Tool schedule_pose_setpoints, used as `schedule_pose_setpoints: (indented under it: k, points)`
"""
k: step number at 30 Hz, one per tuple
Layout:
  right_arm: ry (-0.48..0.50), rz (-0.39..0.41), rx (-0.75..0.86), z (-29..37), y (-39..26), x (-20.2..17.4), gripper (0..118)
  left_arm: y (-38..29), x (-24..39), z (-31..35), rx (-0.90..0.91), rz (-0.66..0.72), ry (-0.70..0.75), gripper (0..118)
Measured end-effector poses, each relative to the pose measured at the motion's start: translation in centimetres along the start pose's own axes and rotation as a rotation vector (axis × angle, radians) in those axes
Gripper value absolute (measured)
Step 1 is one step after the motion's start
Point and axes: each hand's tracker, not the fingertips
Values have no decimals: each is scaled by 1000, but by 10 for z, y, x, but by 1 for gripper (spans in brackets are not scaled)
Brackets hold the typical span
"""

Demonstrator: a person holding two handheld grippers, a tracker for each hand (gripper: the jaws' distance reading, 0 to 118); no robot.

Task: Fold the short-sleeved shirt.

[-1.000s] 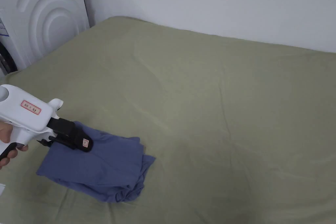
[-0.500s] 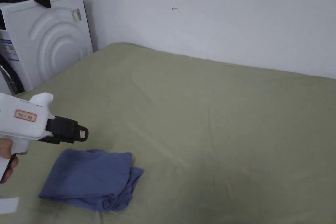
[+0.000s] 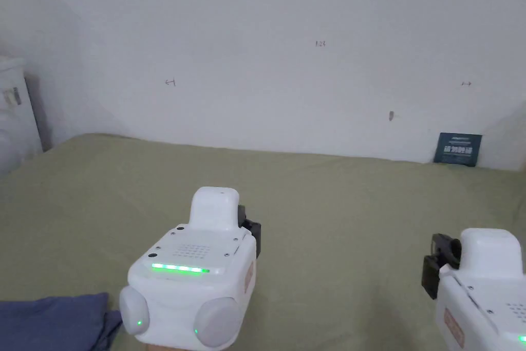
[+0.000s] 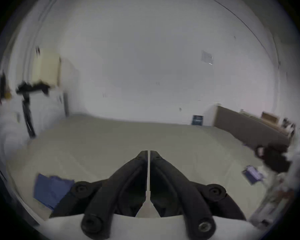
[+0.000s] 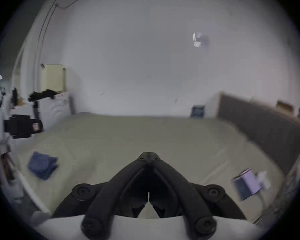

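Grippers first: my left gripper (image 4: 149,152) has its jaws drawn nearly together, a thin slit between the tips and nothing in it. My right gripper (image 5: 148,154) has its jaws pressed tip to tip, also empty. From the head view I see both from behind, the left gripper's white body (image 3: 192,270) low in the middle with a green light strip along its back, the right one (image 3: 480,285) at the lower right corner, both held above the bed (image 3: 334,203) and pointing toward the white wall (image 3: 287,49).

The short-sleeved shirt (image 4: 50,190) is blue and lies folded into a compact bundle on the olive-green sheet, near the bed's front-left corner. In the head view I catch a slice of it (image 3: 51,321) at the bottom left edge, down and to the left of my left gripper, apart from it. From the right gripper view it (image 5: 42,165) sits flat close to the bed's left edge, well apart from both tools.

A washing machine (image 5: 55,108) stands past the bed's far-left corner with something dark draped on top. A small dark card (image 3: 457,149) leans against the wall at the bed's far-right corner. Near the front-right edge lies a small bluish box (image 5: 246,185); motion blur hides its details.
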Motion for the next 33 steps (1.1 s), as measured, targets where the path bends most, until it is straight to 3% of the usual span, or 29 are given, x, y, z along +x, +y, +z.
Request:
schedule_pose_setpoints:
  k: [7, 22, 23, 24, 25, 26, 33]
  points:
    - [34, -2, 34, 5, 16, 6, 1, 9, 21, 7, 33, -105, 18, 2]
    - [42, -8, 41, 7, 19, 12, 2, 19, 13, 7, 27, -72, 36, 2]
    - [42, -12, 41, 7, 20, 13, 14, 19, 13, 6, 28, -68, 40, 7]
    - [35, -20, 49, 8, 20, 14, 58, 18, 13, 6, 28, -71, 48, 39]
    - [32, -19, 52, 8, 20, 14, 99, 19, 13, 4, 20, -73, 51, 81]
    - [29, -14, 42, 4, 22, 15, 118, 18, 13, 0, -13, -71, 53, 114]
    - [38, 4, 58, 7, 24, 15, 118, 16, 12, 4, -1, -76, 79, 118]
